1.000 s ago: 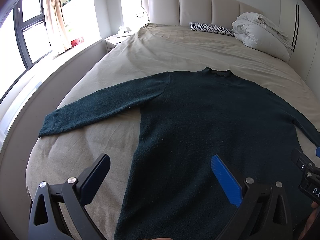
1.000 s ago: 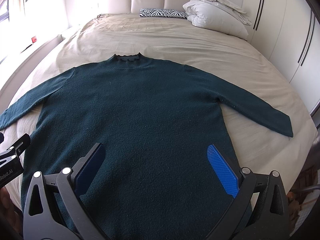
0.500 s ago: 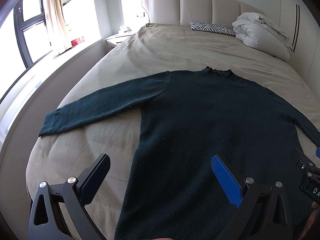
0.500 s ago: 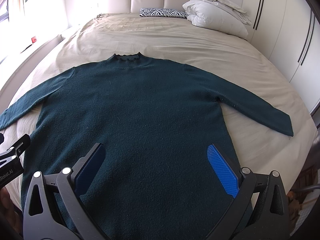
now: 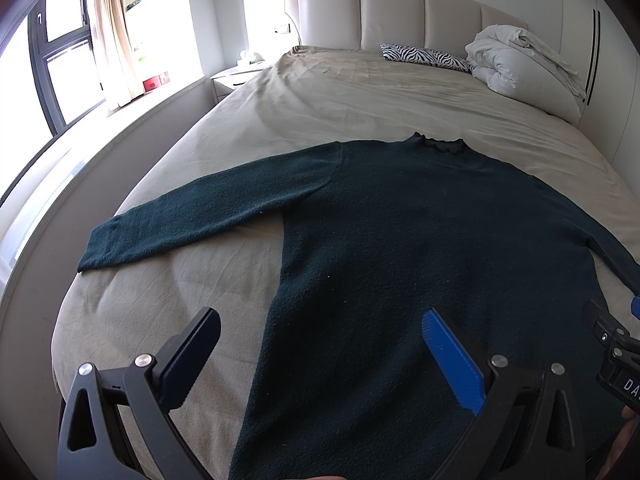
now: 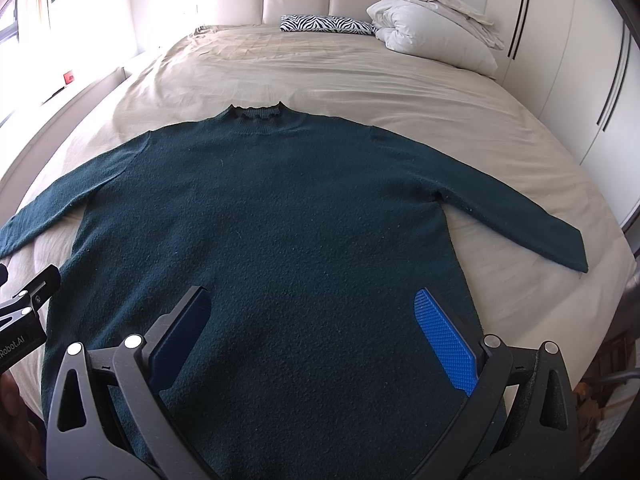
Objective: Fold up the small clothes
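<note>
Left sleeve (image 5: 200,216): stretched out sideways from the sweater body, cuff nearest the bed's left edge.
Left gripper (image 5: 320,356): wide open, holding nothing, hanging over the sweater's left hem side.
Sweater (image 6: 280,220): dark green, flat on the bed (image 6: 320,76), collar towards the headboard, long axis running straight away from both grippers.
Right gripper (image 6: 312,332): wide open, empty, above the right hem.
Right sleeve (image 6: 512,208): spread right, nearer this gripper.

bare sheet (image 6: 304,68) beyond sweater (image 6: 280,220), duvet (image 6: 432,36) far corner
</note>
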`<state>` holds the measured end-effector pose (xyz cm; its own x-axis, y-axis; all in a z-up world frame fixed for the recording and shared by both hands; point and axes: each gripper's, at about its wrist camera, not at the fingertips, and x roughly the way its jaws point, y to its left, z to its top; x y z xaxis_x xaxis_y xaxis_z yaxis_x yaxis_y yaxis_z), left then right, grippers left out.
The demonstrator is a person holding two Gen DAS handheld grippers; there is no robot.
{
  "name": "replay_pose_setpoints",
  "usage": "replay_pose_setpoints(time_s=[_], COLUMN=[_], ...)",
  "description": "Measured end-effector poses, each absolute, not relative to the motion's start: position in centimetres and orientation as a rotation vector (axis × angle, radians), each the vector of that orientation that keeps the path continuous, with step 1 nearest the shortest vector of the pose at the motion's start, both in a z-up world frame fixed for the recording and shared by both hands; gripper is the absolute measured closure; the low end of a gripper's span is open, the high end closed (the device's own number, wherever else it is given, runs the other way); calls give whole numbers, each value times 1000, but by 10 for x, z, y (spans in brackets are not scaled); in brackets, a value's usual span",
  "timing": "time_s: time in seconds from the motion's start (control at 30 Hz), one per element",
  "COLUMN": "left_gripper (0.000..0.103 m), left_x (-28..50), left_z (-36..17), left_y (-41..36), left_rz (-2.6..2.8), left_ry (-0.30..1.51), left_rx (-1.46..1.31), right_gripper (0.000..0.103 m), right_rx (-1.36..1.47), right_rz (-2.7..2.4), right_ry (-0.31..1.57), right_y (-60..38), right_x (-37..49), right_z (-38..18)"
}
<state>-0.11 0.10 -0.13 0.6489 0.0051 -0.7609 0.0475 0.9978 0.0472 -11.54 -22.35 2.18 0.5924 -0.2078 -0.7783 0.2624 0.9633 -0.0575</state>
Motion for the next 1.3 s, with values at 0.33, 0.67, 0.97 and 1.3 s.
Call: replay_pose_setpoints(time_s=[0.33, 0.67, 0.97, 1.3], left_gripper=[0, 0, 0, 0], left_x=[-2, -2, -4, 9], left_z=[-2, -2, -7, -20], left_y=[6, 6, 9, 2], left_rz=[-24, -24, -21, -23], left_ry=[865, 865, 871, 914], left_rx=[63, 64, 64, 40], right_gripper=[0, 0, 0, 0], right_rx=[65, 67, 70, 148], right_rz=[-273, -269, -266, -276], right_ry=[897, 902, 915, 913], right_y=[-223, -221, -222, -252], right_x=[-115, -114, -111, -107], right_z=[21, 17, 12, 6])
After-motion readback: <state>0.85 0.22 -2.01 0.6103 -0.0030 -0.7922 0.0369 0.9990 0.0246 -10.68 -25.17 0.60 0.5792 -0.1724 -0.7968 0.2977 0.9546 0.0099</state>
